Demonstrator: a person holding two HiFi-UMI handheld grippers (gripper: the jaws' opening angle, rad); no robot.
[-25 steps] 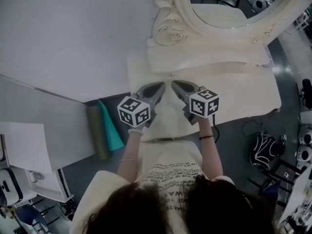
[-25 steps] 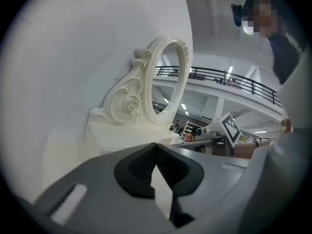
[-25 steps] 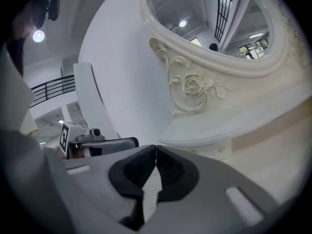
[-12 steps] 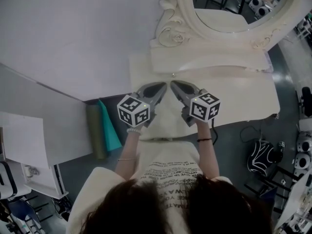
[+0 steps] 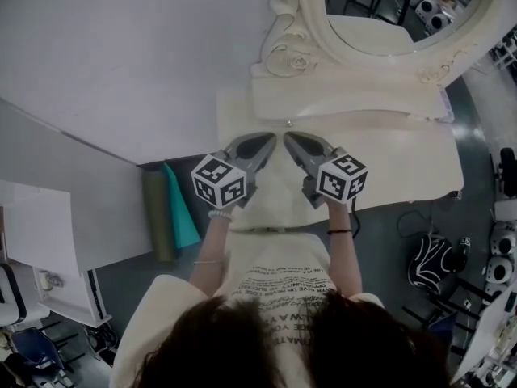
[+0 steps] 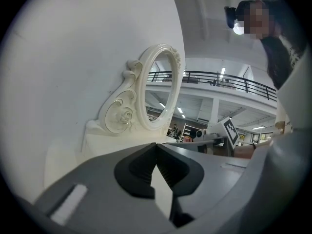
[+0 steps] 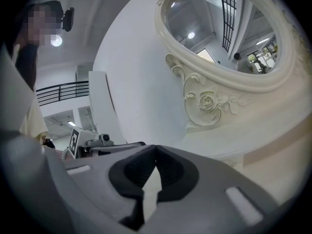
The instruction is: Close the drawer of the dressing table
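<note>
Hovering over surface (image 5: 404, 164) in front of mirror (image 5: 388, 18): left claw (image 5: 271, 139) and right claw (image 5: 287, 137), both pressed together, empty, tips close together. Drawer (image 5: 288, 122) under mirror, just beyond tips, looks pushed in.

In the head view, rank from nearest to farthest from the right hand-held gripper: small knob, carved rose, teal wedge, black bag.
1. Small knob, just ahead of the right hand-held gripper.
2. Carved rose, farther ahead on the mirror frame.
3. Teal wedge, off to the left.
4. Black bag, far lower right.
</note>
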